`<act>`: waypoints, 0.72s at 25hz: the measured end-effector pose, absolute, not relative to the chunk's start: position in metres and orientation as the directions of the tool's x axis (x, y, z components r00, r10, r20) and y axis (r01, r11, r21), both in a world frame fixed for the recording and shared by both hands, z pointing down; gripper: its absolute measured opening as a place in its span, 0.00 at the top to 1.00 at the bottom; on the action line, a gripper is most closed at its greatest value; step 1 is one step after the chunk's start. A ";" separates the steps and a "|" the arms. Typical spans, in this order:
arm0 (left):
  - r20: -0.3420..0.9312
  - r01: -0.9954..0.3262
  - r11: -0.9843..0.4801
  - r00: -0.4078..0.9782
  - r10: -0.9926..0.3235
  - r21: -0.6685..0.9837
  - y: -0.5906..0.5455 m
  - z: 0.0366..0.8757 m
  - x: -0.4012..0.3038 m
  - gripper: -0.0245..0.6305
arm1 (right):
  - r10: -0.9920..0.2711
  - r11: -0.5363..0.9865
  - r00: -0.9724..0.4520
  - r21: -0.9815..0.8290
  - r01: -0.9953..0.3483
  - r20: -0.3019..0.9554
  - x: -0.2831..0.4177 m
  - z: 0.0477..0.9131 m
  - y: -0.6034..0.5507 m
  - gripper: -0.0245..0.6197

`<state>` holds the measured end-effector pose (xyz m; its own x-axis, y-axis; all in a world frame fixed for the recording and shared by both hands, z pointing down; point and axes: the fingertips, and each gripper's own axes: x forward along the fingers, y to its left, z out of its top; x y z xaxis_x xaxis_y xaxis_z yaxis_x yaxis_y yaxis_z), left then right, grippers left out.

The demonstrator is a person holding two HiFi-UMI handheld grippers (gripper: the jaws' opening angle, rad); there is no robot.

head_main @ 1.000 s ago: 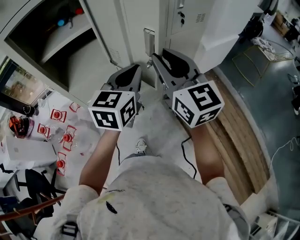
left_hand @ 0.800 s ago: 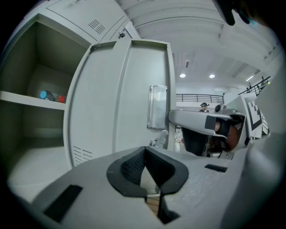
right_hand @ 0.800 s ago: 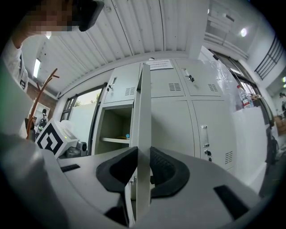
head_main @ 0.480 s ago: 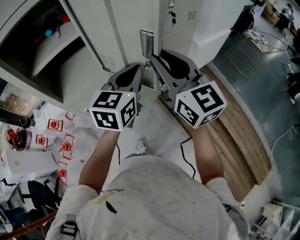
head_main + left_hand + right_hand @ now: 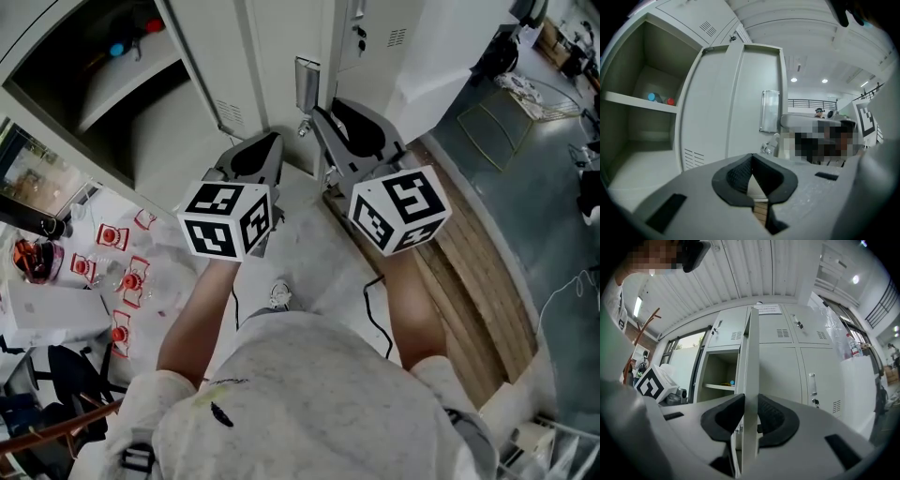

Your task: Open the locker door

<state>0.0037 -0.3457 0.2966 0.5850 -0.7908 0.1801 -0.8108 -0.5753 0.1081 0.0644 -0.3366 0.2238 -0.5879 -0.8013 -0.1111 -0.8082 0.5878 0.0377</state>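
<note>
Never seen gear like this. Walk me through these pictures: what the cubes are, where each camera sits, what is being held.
A person wears a head camera looking down at two hand-held grippers; each marker cube is part of its gripper. The other two pictures come from cameras riding on the grippers. The right gripper pinches the edge of the locker door, which stands open. The left gripper is shut and empty, facing the door. Inside the open locker, a shelf carries small blue and red items.

Locker door edge [image 5: 751,357] between fingers [image 5: 724,421]
</note>
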 end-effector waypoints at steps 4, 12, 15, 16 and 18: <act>0.179 -0.824 -0.557 0.566 -0.804 0.106 -0.337 0.296 -0.002 0.95 | -0.796 0.595 -0.595 0.036 -0.803 -0.112 0.061 0.224 -0.331 0.83; 0.176 -0.848 -0.520 0.531 -0.829 0.108 -0.320 0.297 -0.017 0.95 | -0.792 0.600 -0.602 0.056 -0.798 -0.105 0.053 0.226 -0.319 0.84; 0.171 -0.854 -0.510 0.521 -0.836 0.108 -0.314 0.296 -0.021 0.95 | -0.790 0.603 -0.606 0.061 -0.796 -0.097 0.049 0.226 -0.315 0.84; 0.170 -0.855 -0.507 0.518 -0.838 0.107 -0.312 0.295 -0.023 0.95 | -0.789 0.604 -0.607 0.062 -0.795 -0.095 0.048 0.226 -0.313 0.84; 0.167 -0.858 -0.503 0.514 -0.842 0.105 -0.308 0.294 -0.025 0.95 | -0.788 0.605 -0.608 0.062 -0.794 -0.093 0.046 0.227 -0.311 0.84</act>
<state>-0.0250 -0.3081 0.2943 0.5136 -0.8415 0.1673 -0.8580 -0.5027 0.1054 0.0464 -0.3110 0.2266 -0.6082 -0.7883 -0.0926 -0.7937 0.6051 0.0624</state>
